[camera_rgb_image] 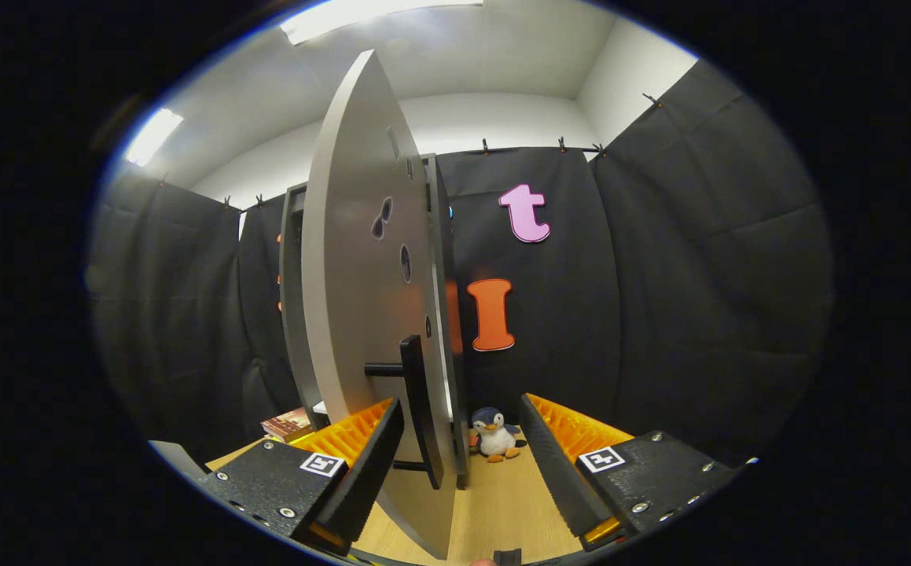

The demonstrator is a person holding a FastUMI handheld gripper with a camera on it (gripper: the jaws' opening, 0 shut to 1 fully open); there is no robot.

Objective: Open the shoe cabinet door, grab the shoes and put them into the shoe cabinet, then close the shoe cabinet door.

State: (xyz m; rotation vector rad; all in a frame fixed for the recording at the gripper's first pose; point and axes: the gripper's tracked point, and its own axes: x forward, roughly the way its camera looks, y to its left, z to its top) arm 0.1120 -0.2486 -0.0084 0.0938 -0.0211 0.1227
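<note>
Gripper view, cabinet door (353,299) edge-on, upright, gripper (461,464) spread.

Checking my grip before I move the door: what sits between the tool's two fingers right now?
In the gripper view, the open tool straddles the grey cabinet door's edge and its black bar handle, beside one finger; neither is clamped.

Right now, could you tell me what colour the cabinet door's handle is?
Black: the handle on the grey door, best seen in the gripper view.
</note>
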